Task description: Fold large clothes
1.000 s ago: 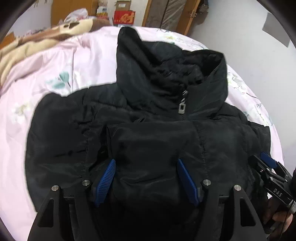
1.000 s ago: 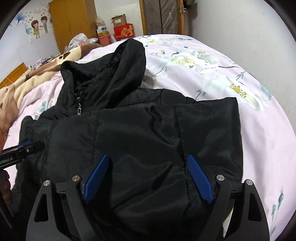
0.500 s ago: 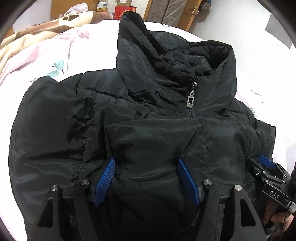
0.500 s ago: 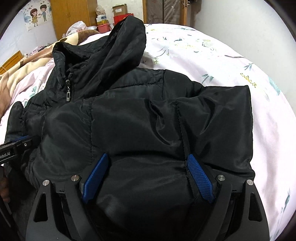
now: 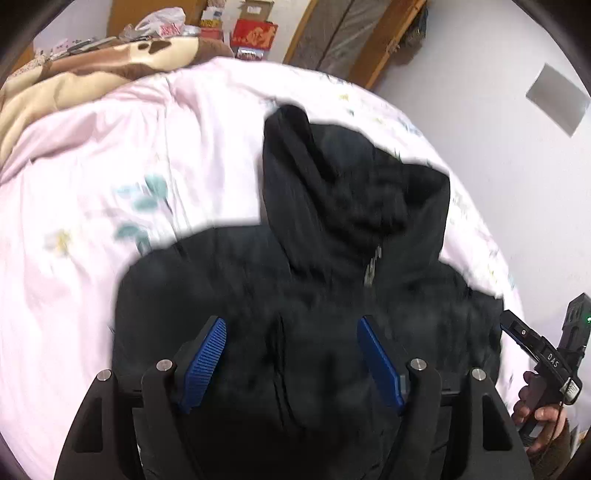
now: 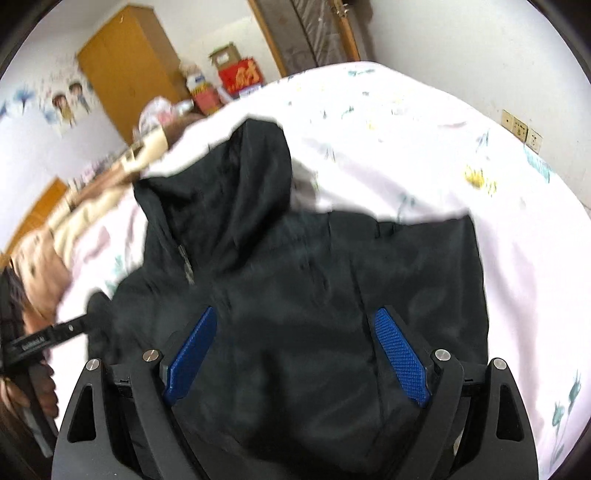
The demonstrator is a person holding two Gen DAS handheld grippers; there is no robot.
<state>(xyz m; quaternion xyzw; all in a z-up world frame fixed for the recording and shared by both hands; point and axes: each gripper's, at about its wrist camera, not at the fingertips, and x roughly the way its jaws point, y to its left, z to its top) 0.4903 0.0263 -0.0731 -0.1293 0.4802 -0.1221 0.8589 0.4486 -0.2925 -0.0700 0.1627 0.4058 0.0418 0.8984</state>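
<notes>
A black hooded puffer jacket [image 5: 332, 288] lies on the pink floral quilt [image 5: 110, 166], its lower part folded up over the chest and its hood [image 5: 295, 166] pointing to the far side. The zipper pull [image 5: 371, 269] shows under the collar. My left gripper [image 5: 291, 325] hovers over the folded lower part with its jaws opening, and the blurred fabric lies below the blue pads, not pinched. In the right wrist view the jacket [image 6: 314, 277] fills the middle. My right gripper [image 6: 295, 314] stands wide open above its right half. Each gripper shows at the other view's edge, held by a hand.
A brown and cream blanket [image 5: 74, 74] is bunched at the far left of the bed. Beyond the bed stand a wooden wardrobe [image 6: 125, 74] and a red box [image 5: 255, 35] among clutter. A white wall [image 5: 498, 129] with sockets [image 6: 521, 129] runs along the right side.
Both grippers have pulled up and back from the jacket, which now looks smaller and blurred. The fold that bulged between each pair of pads now lies flat on the jacket.
</notes>
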